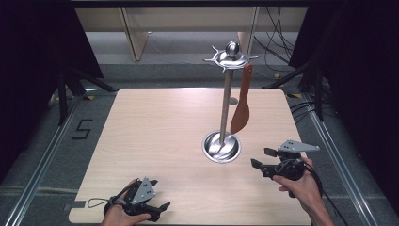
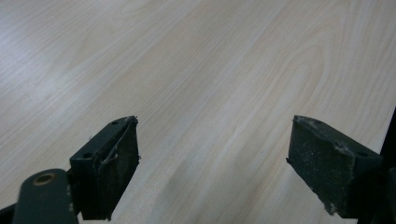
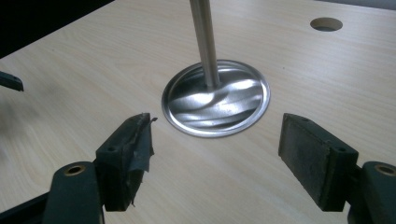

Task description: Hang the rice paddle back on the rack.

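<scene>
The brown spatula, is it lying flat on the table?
No, the brown spatula hangs from a hook at the top of the metal stand.

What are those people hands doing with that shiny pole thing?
A person holds black tongs in each hand. The right tongs are open, holding nothing, beside the round base of the metal stand. A brown spatula hangs from a hook at the stand's top. The left tongs rest open over the wooden table.

One metal utensil stand (image 1: 225, 99), centre right of the high view. One brown spatula (image 1: 242, 106) hanging from it. Two handheld grippers, lower left (image 1: 149, 207) and lower right (image 1: 262, 157). One wooden table (image 1: 155, 132); apparently one round hole (image 3: 326, 24), partly hidden in the high view.
</scene>
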{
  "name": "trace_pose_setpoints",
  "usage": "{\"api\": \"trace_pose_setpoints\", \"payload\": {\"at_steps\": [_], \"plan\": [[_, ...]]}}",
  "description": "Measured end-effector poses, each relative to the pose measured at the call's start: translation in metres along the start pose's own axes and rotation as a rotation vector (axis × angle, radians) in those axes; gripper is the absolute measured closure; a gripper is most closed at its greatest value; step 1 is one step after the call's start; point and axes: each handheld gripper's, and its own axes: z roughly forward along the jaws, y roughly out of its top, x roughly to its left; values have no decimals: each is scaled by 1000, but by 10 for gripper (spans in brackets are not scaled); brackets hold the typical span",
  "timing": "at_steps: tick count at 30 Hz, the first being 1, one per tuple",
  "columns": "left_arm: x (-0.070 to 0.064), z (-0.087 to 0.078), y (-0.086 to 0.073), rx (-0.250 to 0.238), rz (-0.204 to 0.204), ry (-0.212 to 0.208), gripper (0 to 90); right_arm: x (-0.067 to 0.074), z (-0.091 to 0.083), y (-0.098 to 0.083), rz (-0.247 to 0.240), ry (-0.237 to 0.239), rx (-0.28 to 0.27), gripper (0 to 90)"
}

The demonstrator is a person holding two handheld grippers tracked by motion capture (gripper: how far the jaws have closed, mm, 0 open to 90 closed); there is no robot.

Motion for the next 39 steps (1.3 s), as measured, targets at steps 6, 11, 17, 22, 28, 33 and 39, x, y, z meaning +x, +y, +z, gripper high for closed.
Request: {"api": "trace_pose_setpoints", "payload": {"at_steps": [6,11,17,22,28,33,39], "plan": [[0,0,-2,-7,-5,9,156,1,-1,-2,8,4,-5,268],[0,1,-1,6,7,0,156,3,1,-6,51,18,23,266],[0,1,-2,-16,-2,-2,157,3,2,-10,18,11,24,263],[-1,0,-2,-5,0,4,156,6,2,-15,46,26,38,262],[-2,1,-2,-15,-7,-2,156,9,0,-17,53,27,42,258],[-2,1,-2,-15,-8,-2,157,10,0,-20,57,34,47,257],[-2,-1,-2,-6,-1,0,156,11,1,-24,49,32,55,254]]}}
